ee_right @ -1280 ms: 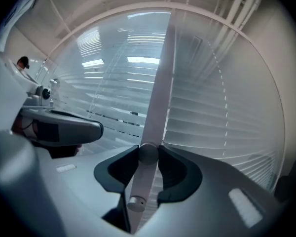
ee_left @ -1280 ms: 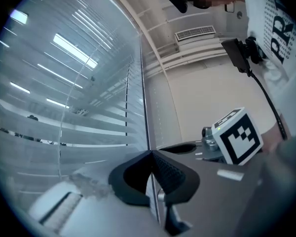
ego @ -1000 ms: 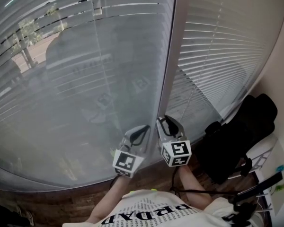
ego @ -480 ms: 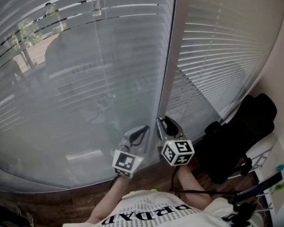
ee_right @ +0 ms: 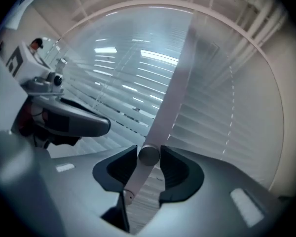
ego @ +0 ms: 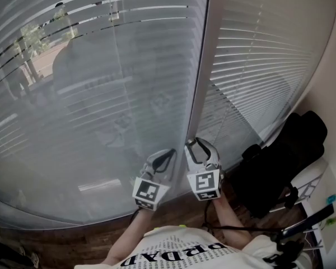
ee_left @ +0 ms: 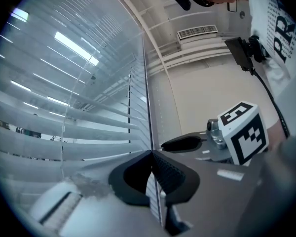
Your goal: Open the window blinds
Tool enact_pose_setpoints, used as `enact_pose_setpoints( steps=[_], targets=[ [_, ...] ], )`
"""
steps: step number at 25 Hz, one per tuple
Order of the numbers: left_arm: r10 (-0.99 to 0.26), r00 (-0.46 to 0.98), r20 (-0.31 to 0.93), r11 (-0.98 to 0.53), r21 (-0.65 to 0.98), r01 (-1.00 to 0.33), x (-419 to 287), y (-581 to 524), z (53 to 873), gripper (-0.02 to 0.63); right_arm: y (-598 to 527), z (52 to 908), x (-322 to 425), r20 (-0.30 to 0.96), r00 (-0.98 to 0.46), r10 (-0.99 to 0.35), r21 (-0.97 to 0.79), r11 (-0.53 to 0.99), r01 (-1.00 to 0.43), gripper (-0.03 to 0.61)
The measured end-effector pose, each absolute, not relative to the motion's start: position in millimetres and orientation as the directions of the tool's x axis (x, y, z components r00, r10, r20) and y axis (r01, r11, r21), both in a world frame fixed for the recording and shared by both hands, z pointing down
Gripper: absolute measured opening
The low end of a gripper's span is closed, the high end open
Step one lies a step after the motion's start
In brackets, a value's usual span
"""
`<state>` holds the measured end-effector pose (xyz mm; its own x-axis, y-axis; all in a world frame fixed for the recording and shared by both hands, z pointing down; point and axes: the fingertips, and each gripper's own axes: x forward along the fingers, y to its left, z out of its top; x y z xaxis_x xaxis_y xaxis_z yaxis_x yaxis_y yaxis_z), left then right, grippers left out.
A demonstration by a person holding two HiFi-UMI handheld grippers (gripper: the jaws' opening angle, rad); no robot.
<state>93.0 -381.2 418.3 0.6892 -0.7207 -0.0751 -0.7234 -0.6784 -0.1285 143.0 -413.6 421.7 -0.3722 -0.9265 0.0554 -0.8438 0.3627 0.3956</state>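
Right gripper view is where the grip is read best: the right gripper is seen with its jaws slightly apart, and they have just been opening. A pale wand is set between them, its round end level with the pad tips and nearly filling the gap, its shaft running back between the jaws. No firm squeeze on it is seen.

Straight ahead of these jaws the white frame post is seen rising. The right blind is spread to the right of the jaws and the left blind to their left.

In the left gripper view the left gripper is shown with its pads pressed together and nothing between them. Slats of the left blind lie ahead of and to the left of these jaws, and the right gripper's marker cube is seen to their right.

In the head view the left gripper and the right gripper are held side by side, both pointed at the foot of the frame post. The left blind has daylight showing between its upper slats, while the right blind is seen as white slats.
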Motion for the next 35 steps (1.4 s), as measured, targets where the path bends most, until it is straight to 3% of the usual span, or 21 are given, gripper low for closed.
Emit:
enact_pose_setpoints(
  steps=[3, 9, 14, 19, 35],
  targets=[
    [-0.719, 0.691, -0.073, -0.68, -0.128, -0.722, 94.7, -381.7, 418.8, -0.007, -415.0, 422.1, 137.9, 0.073, -0.364, -0.929, 0.492, 0.351, -0.797, 0.155],
    [-0.719, 0.691, -0.074, -0.68, -0.131, -0.721, 95.5, -382.8, 418.1, -0.007, -417.1, 422.1, 139.1, 0.052, -0.362, -0.931, 0.478, 0.341, -0.809, 0.147],
    [-0.721, 0.689, -0.072, -0.678, -0.133, -0.723, 96.4, -383.4, 418.6, -0.008, -417.4, 422.7, 141.8, 0.04, -0.372, -0.927, 0.394, 0.357, -0.847, 0.14],
    [-0.717, 0.694, -0.065, -0.682, -0.142, -0.717, 101.9, -382.8, 420.1, -0.007, -418.9, 426.6, 147.9, 0.026, -0.38, -0.925, 0.181, 0.378, -0.908, 0.135],
    [-0.708, 0.704, -0.06, -0.691, -0.146, -0.708, 106.0, -383.7, 420.8, -0.008, -421.3, 427.6, 152.9, -0.006, -0.383, -0.924, -0.088, 0.382, -0.92, 0.133]
  ],
)
